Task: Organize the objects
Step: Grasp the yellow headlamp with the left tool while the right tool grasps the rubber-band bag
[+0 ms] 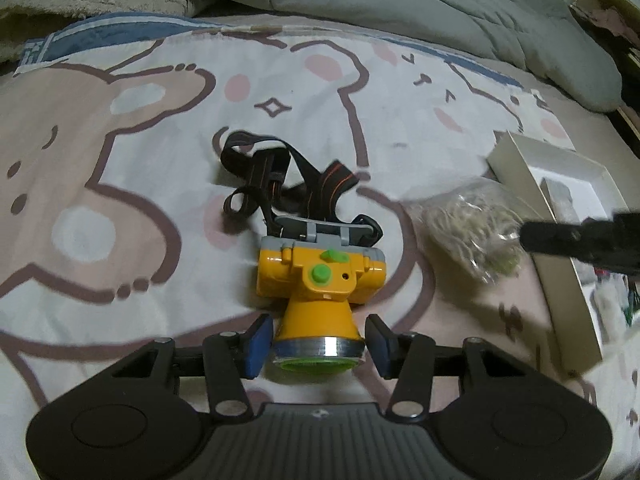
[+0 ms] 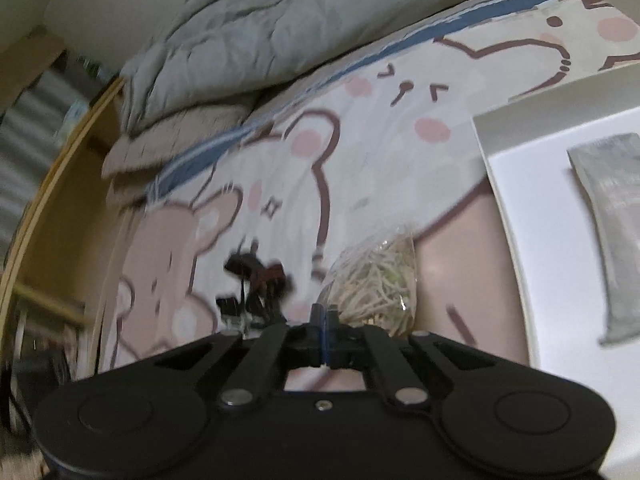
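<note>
A clear bag of sticks (image 2: pixel 376 284), lower centre beside the white box (image 2: pixel 520 184), is pinched by the shut right gripper (image 2: pixel 323 334), while the left gripper (image 1: pixel 320 346) brackets the headlamp (image 1: pixel 320 280) without evident contact; boxing is judged next.

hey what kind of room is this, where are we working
Most likely a bedroom, on a bed: a cartoon bear bedsheet as the work surface, a grey-green quilt bunched behind it, and a wooden bed frame at the side.
</note>
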The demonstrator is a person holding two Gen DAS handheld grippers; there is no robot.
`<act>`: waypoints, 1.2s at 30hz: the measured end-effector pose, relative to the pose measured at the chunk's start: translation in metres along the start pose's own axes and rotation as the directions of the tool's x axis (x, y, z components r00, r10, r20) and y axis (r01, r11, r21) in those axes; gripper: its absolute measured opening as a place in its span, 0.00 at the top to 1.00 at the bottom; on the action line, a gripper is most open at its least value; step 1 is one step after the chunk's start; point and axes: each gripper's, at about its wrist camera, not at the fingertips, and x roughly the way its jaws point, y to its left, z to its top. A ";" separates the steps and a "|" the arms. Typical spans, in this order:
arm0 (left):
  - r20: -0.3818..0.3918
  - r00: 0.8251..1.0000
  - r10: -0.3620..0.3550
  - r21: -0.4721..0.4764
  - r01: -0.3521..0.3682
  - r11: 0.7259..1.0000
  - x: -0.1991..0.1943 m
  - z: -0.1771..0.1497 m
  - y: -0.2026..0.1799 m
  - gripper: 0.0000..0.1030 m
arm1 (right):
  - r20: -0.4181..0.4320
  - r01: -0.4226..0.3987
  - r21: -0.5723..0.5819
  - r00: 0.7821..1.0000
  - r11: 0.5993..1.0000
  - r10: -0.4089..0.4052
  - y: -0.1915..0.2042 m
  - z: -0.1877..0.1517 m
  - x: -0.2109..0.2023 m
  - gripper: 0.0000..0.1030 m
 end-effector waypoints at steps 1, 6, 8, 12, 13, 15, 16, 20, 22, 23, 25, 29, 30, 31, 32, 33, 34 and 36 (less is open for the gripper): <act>-0.004 1.000 -0.003 -0.001 0.003 1.000 -0.002 -0.003 0.002 0.50 | -0.012 -0.001 -0.014 1.000 1.000 0.001 0.001 -0.006 -0.004 1.00; -0.023 1.000 -0.008 0.033 0.009 0.999 -0.013 -0.020 0.005 0.50 | -0.097 -0.015 -0.097 0.995 0.995 0.006 0.006 -0.040 -0.021 1.00; -0.037 0.999 -0.015 0.053 0.017 0.998 -0.018 -0.026 0.006 0.50 | -0.133 -0.027 -0.114 0.991 0.993 0.012 0.008 -0.054 -0.028 1.00; -0.051 0.999 -0.010 0.090 0.014 0.996 -0.024 -0.036 0.008 0.50 | -0.203 -0.020 -0.160 0.979 0.987 -0.013 0.015 -0.078 -0.038 0.99; -0.052 0.999 -0.007 0.090 0.012 0.996 -0.025 -0.037 0.008 0.50 | -0.219 -0.002 -0.168 0.975 0.986 -0.035 0.015 -0.082 -0.039 0.97; -0.050 0.999 0.003 0.093 0.002 0.996 -0.025 -0.036 0.006 0.50 | -0.227 0.032 -0.181 0.971 0.983 -0.073 0.015 -0.087 -0.041 0.90; -0.048 0.999 0.010 0.097 -0.006 0.995 -0.025 -0.035 0.004 0.50 | -0.219 0.043 -0.177 0.972 0.983 -0.082 0.014 -0.086 -0.043 0.83; -0.048 0.997 0.061 0.147 -0.053 0.988 -0.020 -0.032 -0.007 0.50 | -0.135 0.091 -0.090 0.985 0.992 -0.103 0.009 -0.071 -0.043 0.54; -0.054 0.995 0.079 0.160 -0.070 0.985 -0.017 -0.031 -0.009 0.50 | -0.107 0.133 -0.081 0.984 0.988 -0.141 0.012 -0.062 -0.037 0.42; -0.059 0.995 0.087 0.162 -0.076 0.984 -0.015 -0.031 -0.010 0.50 | -0.092 0.158 -0.075 0.982 0.985 -0.165 0.013 -0.058 -0.033 0.33; -0.068 0.993 0.101 0.163 -0.088 0.983 -0.011 -0.030 -0.010 0.50 | -0.085 0.191 -0.065 0.977 0.980 -0.196 0.016 -0.055 -0.022 0.25; -0.077 0.990 0.115 0.151 -0.102 0.983 -0.006 -0.029 -0.010 0.50 | -0.103 0.247 -0.062 0.962 0.967 -0.253 0.024 -0.050 0.004 0.10; -0.079 0.990 0.118 0.147 -0.105 0.984 -0.005 -0.029 -0.011 0.50 | -0.102 0.267 -0.074 0.956 0.961 -0.273 0.026 -0.051 0.009 0.09; -0.079 0.990 0.120 0.144 -0.107 0.984 -0.004 -0.029 -0.010 0.50 | -0.099 0.287 -0.089 0.950 0.954 -0.295 0.030 -0.051 0.016 0.09; -0.080 0.989 0.121 0.142 -0.109 0.984 -0.004 -0.029 -0.010 0.50 | -0.098 0.301 -0.100 0.945 0.948 -0.311 0.032 -0.051 0.020 0.09; -0.080 0.989 0.122 0.140 -0.110 0.984 -0.003 -0.029 -0.010 0.49 | -0.097 0.314 -0.108 0.941 0.943 -0.324 0.033 -0.051 0.025 0.09; -0.079 0.989 0.123 0.139 -0.111 0.984 -0.003 -0.029 -0.009 0.49 | -0.098 0.323 -0.114 0.937 0.940 -0.334 0.035 -0.051 0.029 0.09; -0.078 0.989 0.124 0.142 -0.112 0.984 -0.004 -0.029 -0.007 0.49 | -0.103 0.344 -0.124 0.928 0.931 -0.357 0.036 -0.050 0.037 0.09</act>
